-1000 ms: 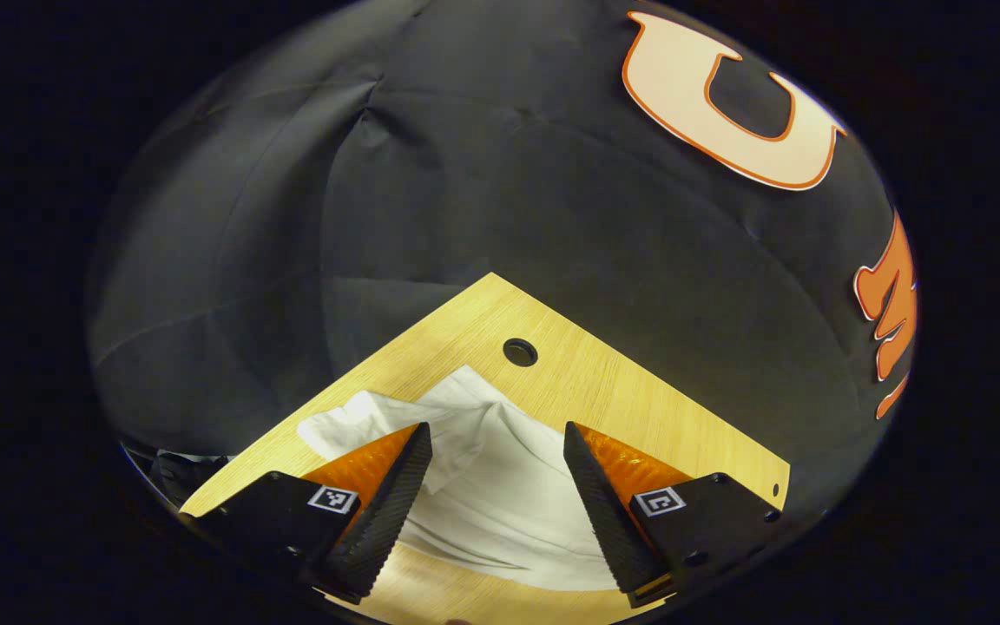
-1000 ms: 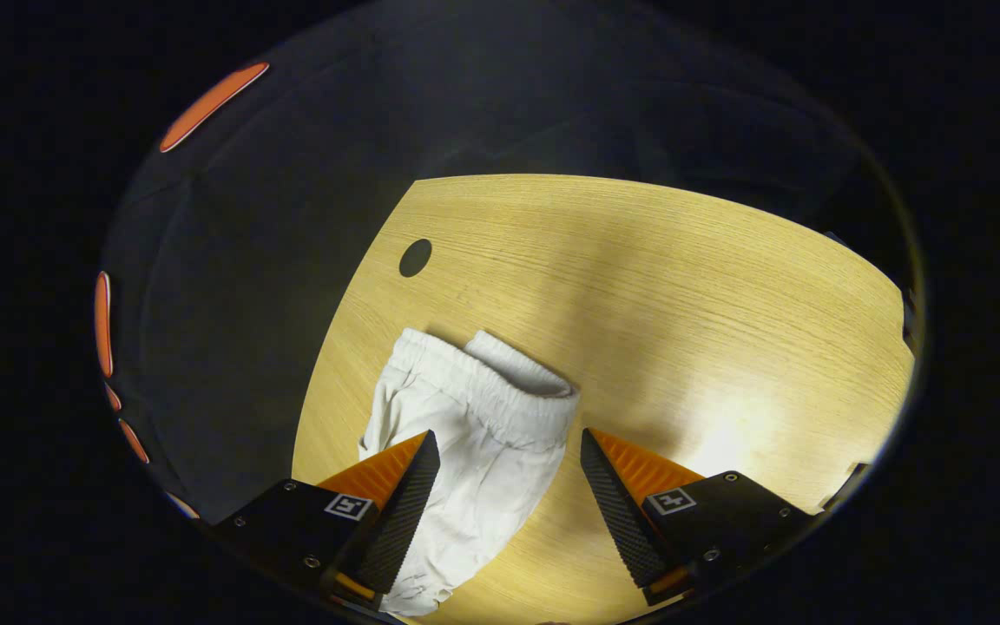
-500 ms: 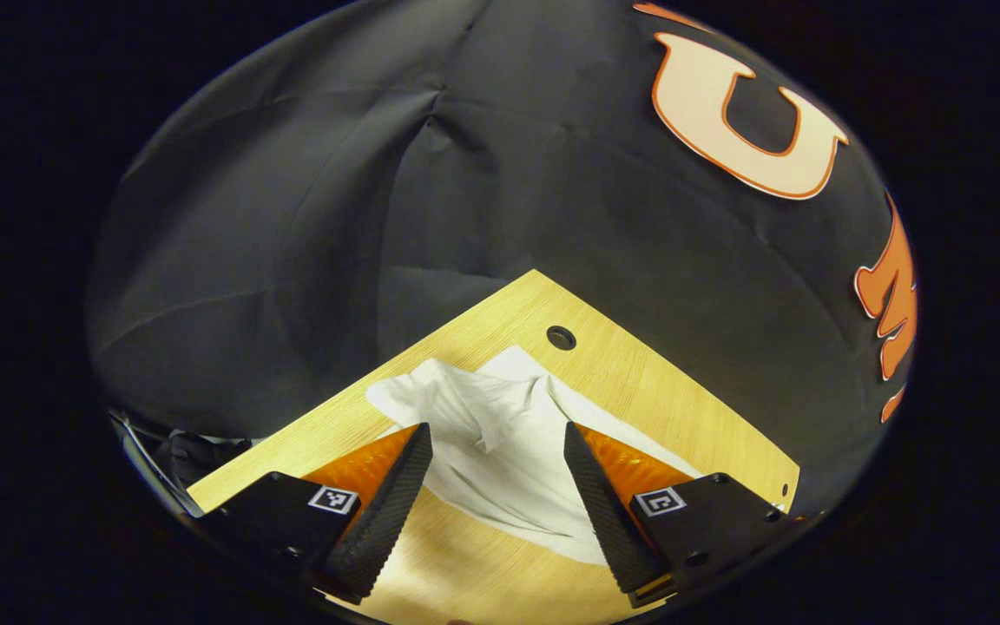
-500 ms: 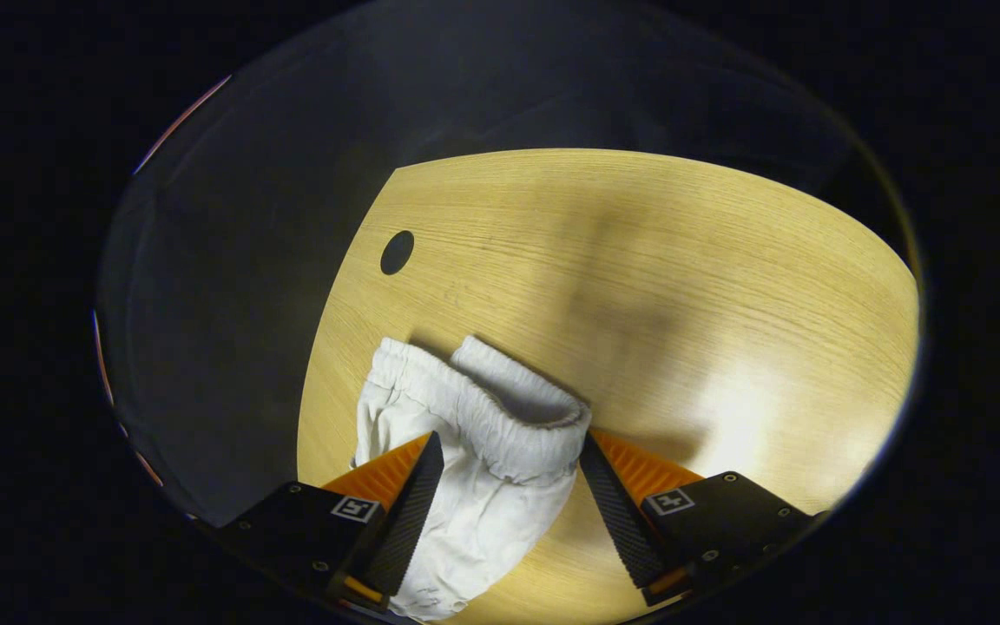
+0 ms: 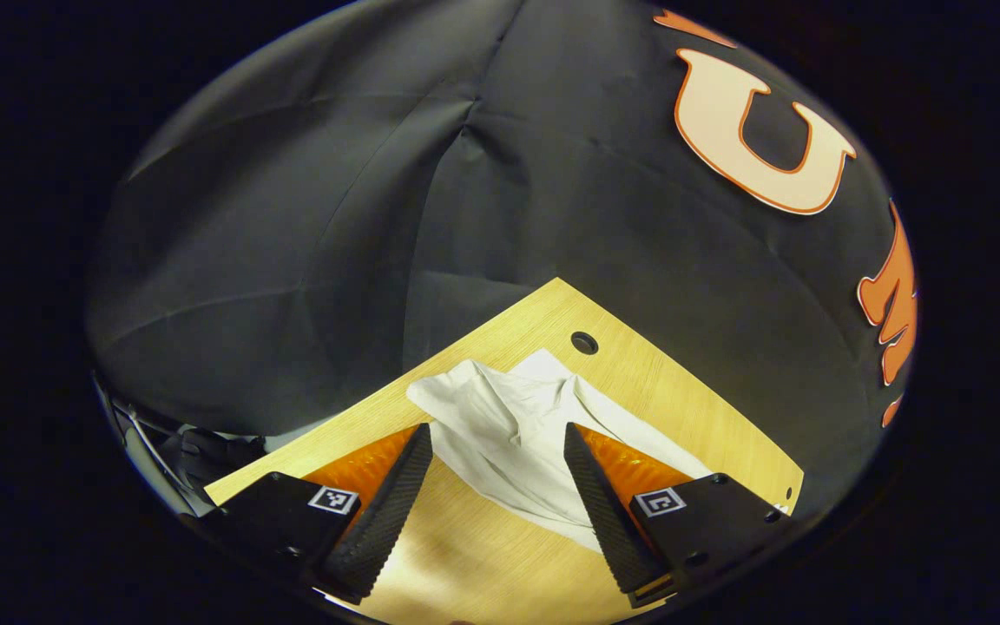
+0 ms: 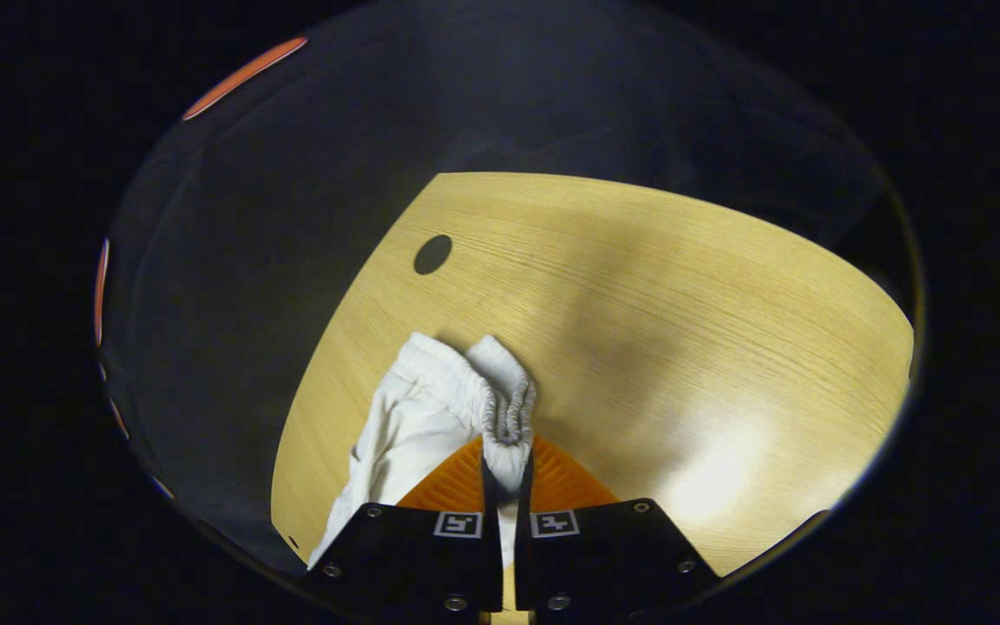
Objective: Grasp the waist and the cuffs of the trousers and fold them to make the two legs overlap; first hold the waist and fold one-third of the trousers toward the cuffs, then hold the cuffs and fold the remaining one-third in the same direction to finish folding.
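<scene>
Right gripper point(image 6: 505, 473) pinches the trousers' point(image 6: 430, 408) elastic waist point(image 6: 507, 408), ready to lift; left gripper point(image 5: 498, 451) hovers wide over the cuffs point(image 5: 448, 395) near the tabletop's point(image 5: 682, 417) corner.

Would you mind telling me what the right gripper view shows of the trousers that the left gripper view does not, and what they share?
The right gripper view shows the gathered elastic waist of the trousers, with the right gripper shut on it. The left gripper view shows a flat, creased stretch of the trousers, with the left gripper open and its fingers to either side of the cloth. Both show the wooden table and its round hole.
</scene>
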A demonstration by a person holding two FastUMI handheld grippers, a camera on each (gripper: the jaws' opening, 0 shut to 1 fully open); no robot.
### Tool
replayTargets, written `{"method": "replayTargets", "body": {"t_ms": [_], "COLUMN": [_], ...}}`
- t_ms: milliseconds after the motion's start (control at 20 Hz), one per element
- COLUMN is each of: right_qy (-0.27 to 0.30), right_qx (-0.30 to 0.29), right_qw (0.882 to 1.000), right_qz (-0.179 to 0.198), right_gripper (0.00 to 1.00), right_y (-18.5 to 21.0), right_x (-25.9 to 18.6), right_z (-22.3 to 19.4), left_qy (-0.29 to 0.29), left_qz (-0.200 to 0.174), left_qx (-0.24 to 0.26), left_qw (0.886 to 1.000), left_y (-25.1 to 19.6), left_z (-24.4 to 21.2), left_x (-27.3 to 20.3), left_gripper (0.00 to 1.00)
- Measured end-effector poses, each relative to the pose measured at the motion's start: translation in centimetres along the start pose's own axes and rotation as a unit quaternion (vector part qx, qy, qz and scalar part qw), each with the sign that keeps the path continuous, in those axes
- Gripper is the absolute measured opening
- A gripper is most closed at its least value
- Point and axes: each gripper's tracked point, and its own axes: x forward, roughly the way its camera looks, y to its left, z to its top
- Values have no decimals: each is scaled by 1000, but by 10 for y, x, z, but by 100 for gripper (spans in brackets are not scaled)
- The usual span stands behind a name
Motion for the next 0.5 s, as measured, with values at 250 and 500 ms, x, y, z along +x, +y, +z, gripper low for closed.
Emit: {"method": "replayTargets", "body": {"t_ms": [250, 500], "right_qy": [-31, -32], "right_qx": [-52, -112], "right_qw": [996, 986], "right_qz": [58, 116], "right_gripper": [6, 6], "right_y": [42, 92], "right_x": [-49, -98], "right_z": [11, 35], "left_qy": [-3, -9], "left_qz": [-12, -21], "left_qx": [23, 45], "left_qw": [1000, 999], "left_y": [0, 3], "left_z": [3, 13], "left_x": [0, -3], "left_gripper": [100, 100]}}
